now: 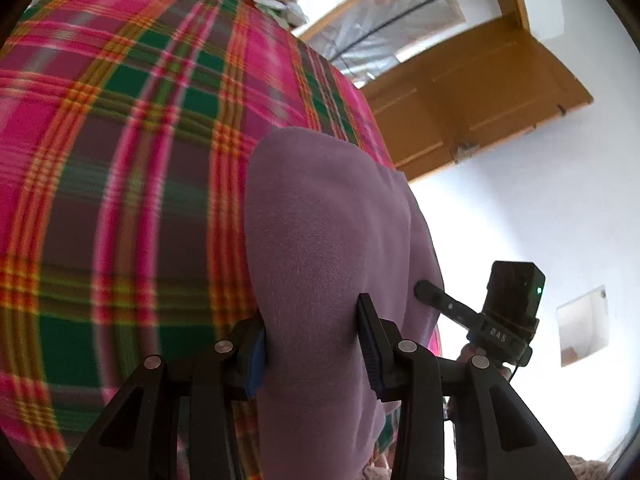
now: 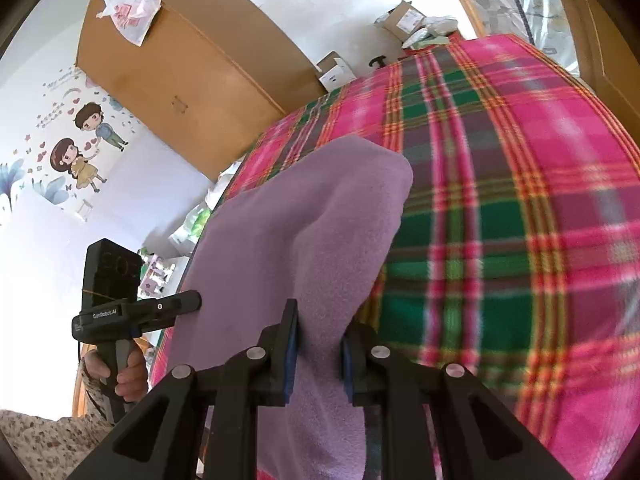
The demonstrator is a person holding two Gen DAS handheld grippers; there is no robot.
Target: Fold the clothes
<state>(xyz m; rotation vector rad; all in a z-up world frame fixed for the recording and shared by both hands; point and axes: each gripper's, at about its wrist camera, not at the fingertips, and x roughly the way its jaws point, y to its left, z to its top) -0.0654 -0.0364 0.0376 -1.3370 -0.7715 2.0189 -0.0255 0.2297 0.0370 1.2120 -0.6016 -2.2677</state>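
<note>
- Two grippers pinch one soft lilac fleece garment (image 1: 320, 220) above the pink-and-green plaid bedspread (image 1: 120, 140).
- Left gripper (image 1: 312, 352) clamps a thick fold.
- Right gripper (image 2: 320, 354) squeezes a narrower bunch.

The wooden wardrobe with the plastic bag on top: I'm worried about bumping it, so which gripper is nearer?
Left. The left gripper sits on the wardrobe's side of the purple garment; the right gripper holds the garment's other edge, farther away.

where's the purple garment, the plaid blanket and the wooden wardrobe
purple garment (image 1: 320, 216), left wrist view, raised middle of the fabric
plaid blanket (image 1: 120, 152), left wrist view, bare checked surface
wooden wardrobe (image 2: 192, 64), right wrist view, front panel
</note>
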